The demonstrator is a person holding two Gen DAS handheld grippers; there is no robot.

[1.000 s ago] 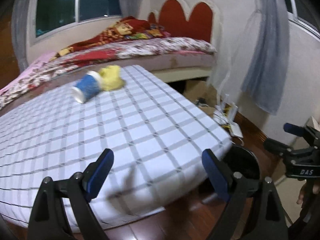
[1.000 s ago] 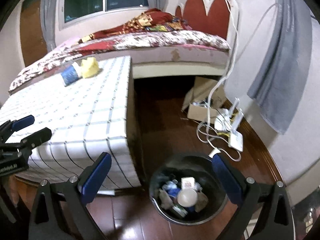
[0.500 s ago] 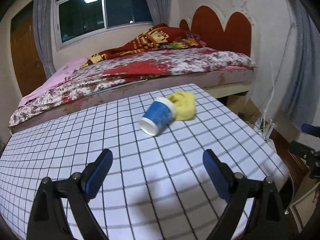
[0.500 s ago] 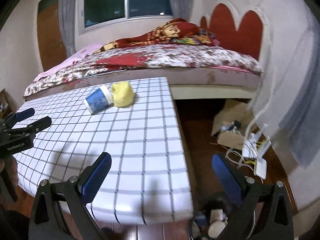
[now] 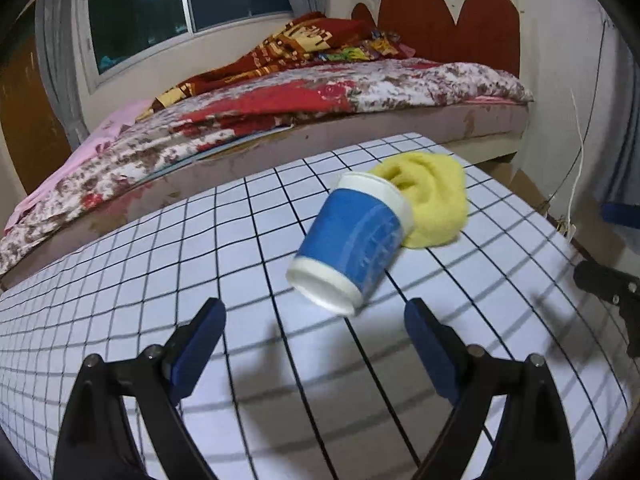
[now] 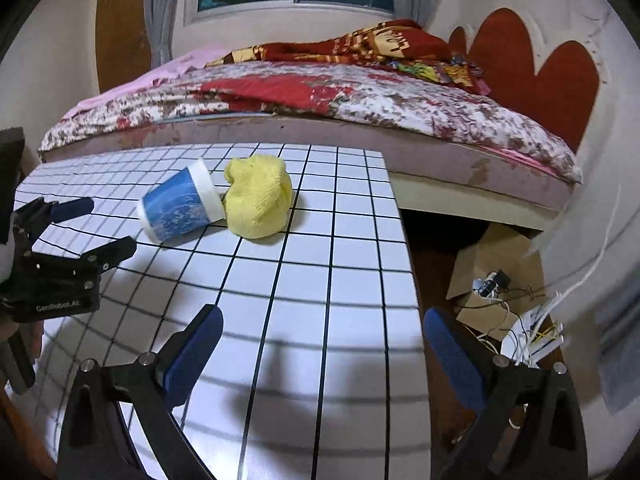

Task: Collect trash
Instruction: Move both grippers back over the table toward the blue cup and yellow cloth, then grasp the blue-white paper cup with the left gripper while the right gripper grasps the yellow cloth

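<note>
Left wrist view: the left gripper hangs over a white table with a black grid, its fingers spread wide and holding nothing. Just beyond the fingertips a blue paper cup lies on its side, base toward the camera, its rim touching a crumpled yellow cloth at the far right. Behind the table stands a bed with a floral cover. From the right wrist view, the right gripper is also wide and empty over the table's near right part, well short of the cup and cloth.
</note>
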